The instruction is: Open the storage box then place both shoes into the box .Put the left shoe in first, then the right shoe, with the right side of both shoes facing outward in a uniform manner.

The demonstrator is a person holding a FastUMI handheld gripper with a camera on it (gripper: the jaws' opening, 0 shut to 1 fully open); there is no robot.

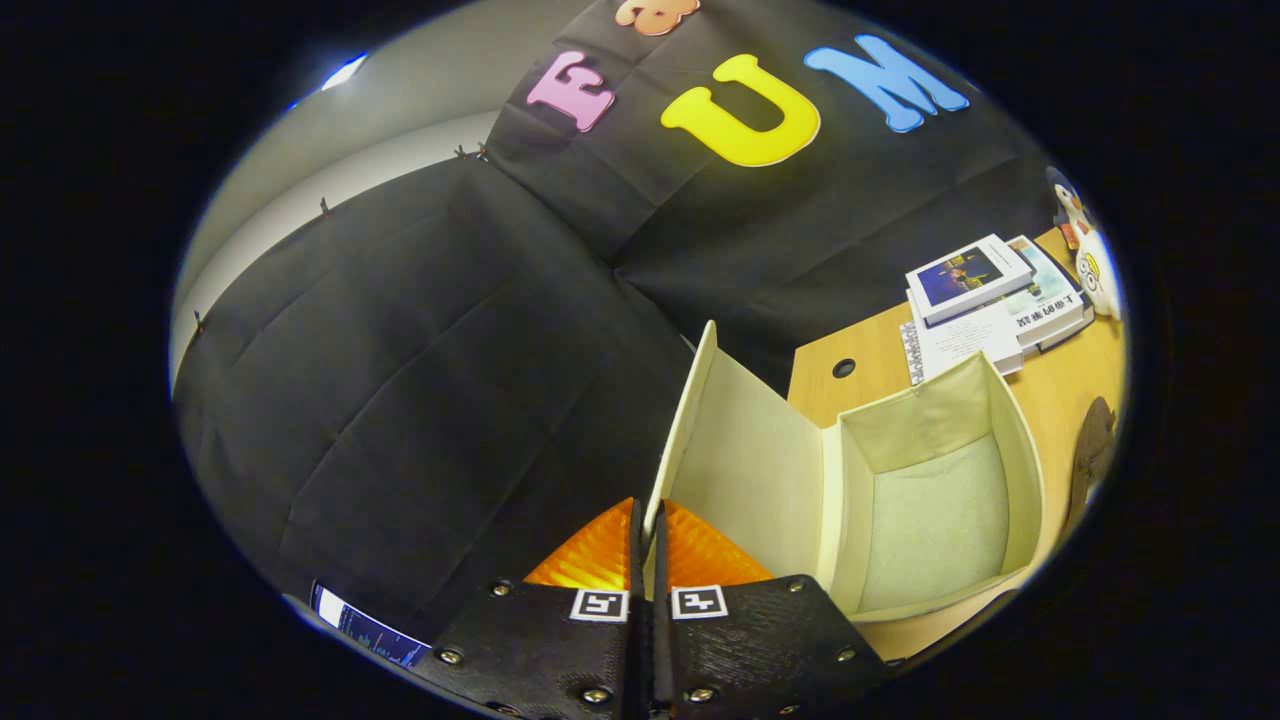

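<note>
Your tool [648, 545] has its two fingers pressed together on the edge of the storage box lid [735, 470], pinching that thin cream panel between them. The lid stands swung up, nearly upright, running from the fingers away toward the booth's black cloth wall [400, 350]. Just to the right of the lid, the storage box [1020, 470] lies open on the wooden tabletop [1060, 390], and you can see straight into it: cream fabric walls and a pale grey floor. Beyond the box, a stack of books [975, 295] rests on the tabletop, with a penguin plush toy [1085, 255] just beside the stack. A dark brown object [1092, 450] sits on the tabletop to the right of the box; you cannot tell what it is.
</note>
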